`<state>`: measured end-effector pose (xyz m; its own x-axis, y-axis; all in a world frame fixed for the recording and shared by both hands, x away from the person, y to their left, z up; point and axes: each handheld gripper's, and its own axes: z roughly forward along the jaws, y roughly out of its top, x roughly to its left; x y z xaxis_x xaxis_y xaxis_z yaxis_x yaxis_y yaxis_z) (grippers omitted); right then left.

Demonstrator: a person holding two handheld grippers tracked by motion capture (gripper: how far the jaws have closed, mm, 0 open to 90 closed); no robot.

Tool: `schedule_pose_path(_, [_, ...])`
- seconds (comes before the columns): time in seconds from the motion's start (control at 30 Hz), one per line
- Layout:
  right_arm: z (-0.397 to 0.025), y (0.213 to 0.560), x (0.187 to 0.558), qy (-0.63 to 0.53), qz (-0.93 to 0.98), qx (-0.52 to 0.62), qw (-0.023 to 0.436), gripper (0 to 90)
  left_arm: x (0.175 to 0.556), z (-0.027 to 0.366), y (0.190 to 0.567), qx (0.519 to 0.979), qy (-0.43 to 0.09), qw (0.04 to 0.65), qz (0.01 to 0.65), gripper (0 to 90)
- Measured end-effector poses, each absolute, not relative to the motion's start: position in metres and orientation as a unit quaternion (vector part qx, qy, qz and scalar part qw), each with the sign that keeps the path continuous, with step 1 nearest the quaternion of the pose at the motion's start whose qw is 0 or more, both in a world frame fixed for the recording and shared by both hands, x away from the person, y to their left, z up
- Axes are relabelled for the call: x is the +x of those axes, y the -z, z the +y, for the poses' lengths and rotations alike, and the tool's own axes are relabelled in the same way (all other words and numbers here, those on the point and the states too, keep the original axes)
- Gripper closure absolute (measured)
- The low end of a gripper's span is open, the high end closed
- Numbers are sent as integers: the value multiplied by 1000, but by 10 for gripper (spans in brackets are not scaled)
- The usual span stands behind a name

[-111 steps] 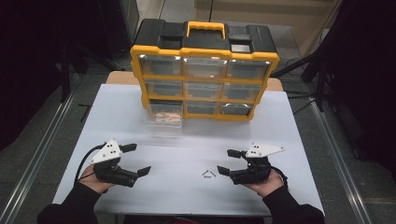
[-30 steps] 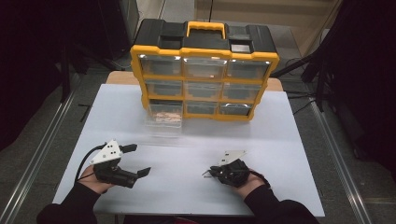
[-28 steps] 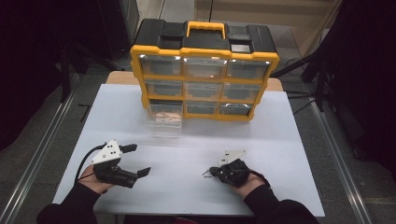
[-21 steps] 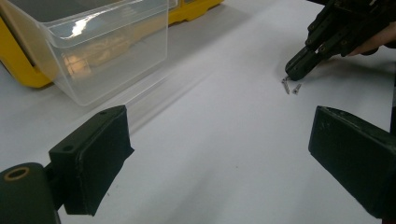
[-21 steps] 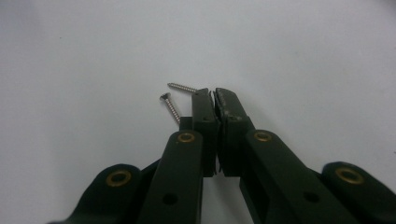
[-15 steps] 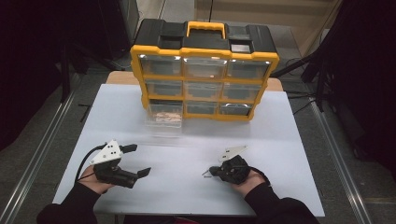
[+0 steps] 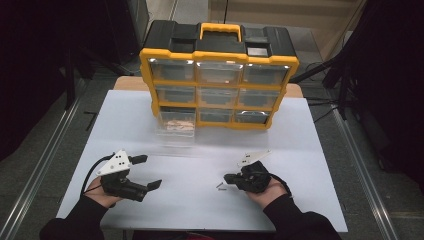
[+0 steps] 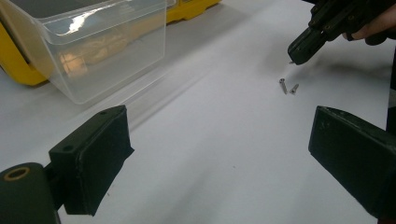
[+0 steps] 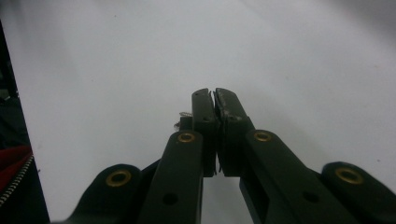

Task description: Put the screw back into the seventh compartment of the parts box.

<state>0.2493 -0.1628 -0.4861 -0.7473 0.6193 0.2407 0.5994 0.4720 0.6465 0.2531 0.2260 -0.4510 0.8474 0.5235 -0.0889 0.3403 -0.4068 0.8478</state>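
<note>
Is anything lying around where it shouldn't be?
Yes: two small screws lie loose on the white table, just beyond the right gripper. One clear drawer is pulled out of the yellow organizer.

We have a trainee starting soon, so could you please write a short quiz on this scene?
1. Fill in: the front of the yellow organizer shows ___ rows of drawers.
2. True or false: the left claw is shut.
3. The two screws on the table lie nearest to: A the left claw, B the right claw, C the yellow organizer.
Key: 1 three; 2 false, its jaws stand wide apart; 3 B.
</note>
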Motion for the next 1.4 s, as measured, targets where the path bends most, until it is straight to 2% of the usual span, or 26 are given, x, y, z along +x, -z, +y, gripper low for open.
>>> schedule_pose_path(0.67, [-155, 468, 245, -387, 854, 346, 1, 893, 254, 226, 453, 835, -96, 476, 260, 55])
schedule_pose_path(1.4, [-144, 457, 266, -409, 845, 345, -9, 893, 255, 225, 454, 835, -88, 475, 264, 55])
